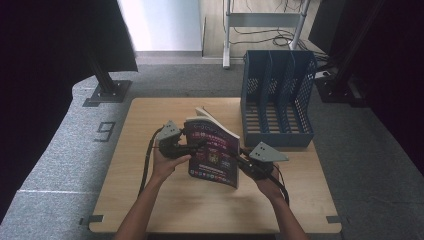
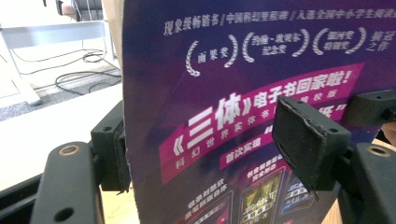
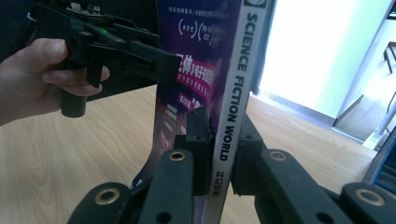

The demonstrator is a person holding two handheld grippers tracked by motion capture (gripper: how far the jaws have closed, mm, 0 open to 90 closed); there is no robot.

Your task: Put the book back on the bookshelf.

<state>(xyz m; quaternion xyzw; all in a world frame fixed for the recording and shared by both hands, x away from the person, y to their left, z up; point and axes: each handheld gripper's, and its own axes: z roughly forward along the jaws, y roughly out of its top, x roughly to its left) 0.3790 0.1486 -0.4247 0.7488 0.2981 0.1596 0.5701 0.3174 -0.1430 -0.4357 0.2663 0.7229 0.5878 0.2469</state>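
Blue perforated plastic file rack point(image 1: 276, 97) at the far right of the wooden tabletop point(image 1: 150, 200), three slots, seemingly nothing inside. Purple glossy book point(image 1: 214, 152) upright mid-tabletop, grey spine reading SCIENCE FICTION WORLD, pages fanning at the top. Left tongs point(image 2: 210, 140) spread around the book's edge, one pad behind the cover, the other in front; contact hard to judge. Right tongs point(image 3: 222, 154) pinching the spine from both sides.
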